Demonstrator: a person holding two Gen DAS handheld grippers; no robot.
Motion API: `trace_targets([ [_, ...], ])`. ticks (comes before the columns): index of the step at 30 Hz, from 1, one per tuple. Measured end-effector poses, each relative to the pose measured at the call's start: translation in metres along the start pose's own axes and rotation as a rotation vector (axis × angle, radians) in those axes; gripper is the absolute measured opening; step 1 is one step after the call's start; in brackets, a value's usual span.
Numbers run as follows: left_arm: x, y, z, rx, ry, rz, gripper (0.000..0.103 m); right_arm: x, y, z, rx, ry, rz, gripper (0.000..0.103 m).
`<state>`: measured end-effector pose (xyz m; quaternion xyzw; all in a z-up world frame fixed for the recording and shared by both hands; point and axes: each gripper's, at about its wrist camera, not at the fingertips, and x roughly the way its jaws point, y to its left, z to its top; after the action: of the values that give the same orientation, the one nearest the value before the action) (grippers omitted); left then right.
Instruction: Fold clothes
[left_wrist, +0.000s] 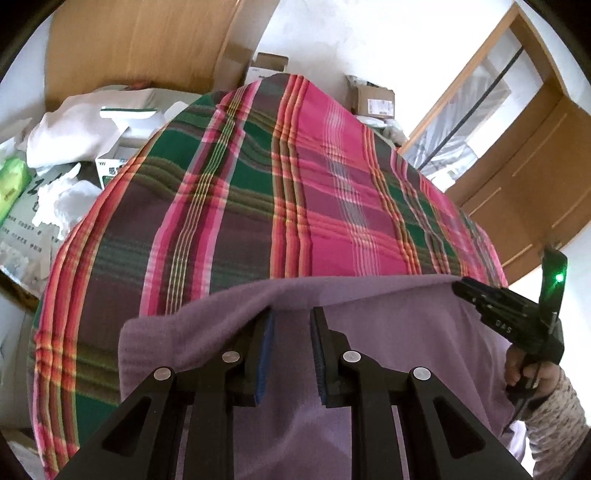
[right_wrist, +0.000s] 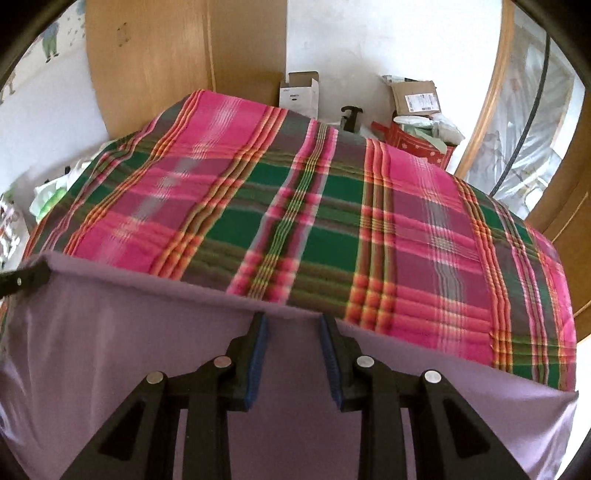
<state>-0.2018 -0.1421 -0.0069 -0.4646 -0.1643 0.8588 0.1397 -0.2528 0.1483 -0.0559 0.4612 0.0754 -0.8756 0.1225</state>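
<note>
A purple garment (left_wrist: 406, 350) hangs stretched by its top edge over a bed with a pink and green plaid cover (left_wrist: 258, 203). My left gripper (left_wrist: 295, 314) is shut on that edge near the garment's left end, and the cloth drapes over its fingertips. My right gripper (left_wrist: 461, 288) pinches the same edge further right, held by a person's hand (left_wrist: 517, 369). In the right wrist view the garment (right_wrist: 129, 332) runs taut from the left gripper (right_wrist: 33, 277) to my right gripper (right_wrist: 293, 317), shut on the cloth above the plaid cover (right_wrist: 295, 221).
White bags and boxes (left_wrist: 92, 140) pile up left of the bed. Cardboard boxes (right_wrist: 417, 96) and a red bag (right_wrist: 413, 144) stand against the far wall. A wooden wardrobe (right_wrist: 166, 55) is at the back left, a wooden door (left_wrist: 535, 166) on the right.
</note>
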Motion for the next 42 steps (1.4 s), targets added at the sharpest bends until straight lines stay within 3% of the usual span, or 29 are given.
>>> trace_targets([
  [6,0.004,0.006,0.009,-0.032,-0.017,-0.014,0.021,0.009,-0.003,0.012,0.000,0.012,-0.010,0.030],
  [11,-0.012,0.004,0.010,-0.039,-0.025,0.017,0.021,-0.003,-0.007,0.015,0.044,0.049,-0.001,0.030],
  [17,-0.057,0.013,0.001,-0.026,-0.061,0.052,0.021,-0.048,0.002,0.007,0.003,-0.006,0.006,0.030],
  [23,-0.103,0.007,-0.006,-0.007,-0.090,0.061,0.021,-0.119,0.032,0.001,-0.053,-0.072,0.072,0.030],
  [26,-0.131,-0.004,-0.003,0.005,-0.121,0.030,0.021,-0.158,0.052,0.004,-0.060,-0.117,0.135,0.030],
  [31,-0.179,-0.027,0.011,0.037,-0.207,-0.006,0.021,-0.212,0.083,0.014,-0.068,-0.213,0.235,0.030],
  [36,-0.214,-0.037,0.027,0.046,-0.319,-0.017,0.021,-0.232,0.103,0.021,-0.029,-0.295,0.300,0.030],
  [40,-0.191,-0.021,0.013,-0.029,-0.352,-0.069,0.021,-0.219,0.104,0.011,0.021,-0.306,0.330,0.033],
  [42,-0.167,-0.017,0.002,-0.048,-0.319,-0.079,0.021,-0.207,0.106,0.006,0.013,-0.289,0.316,0.033],
])
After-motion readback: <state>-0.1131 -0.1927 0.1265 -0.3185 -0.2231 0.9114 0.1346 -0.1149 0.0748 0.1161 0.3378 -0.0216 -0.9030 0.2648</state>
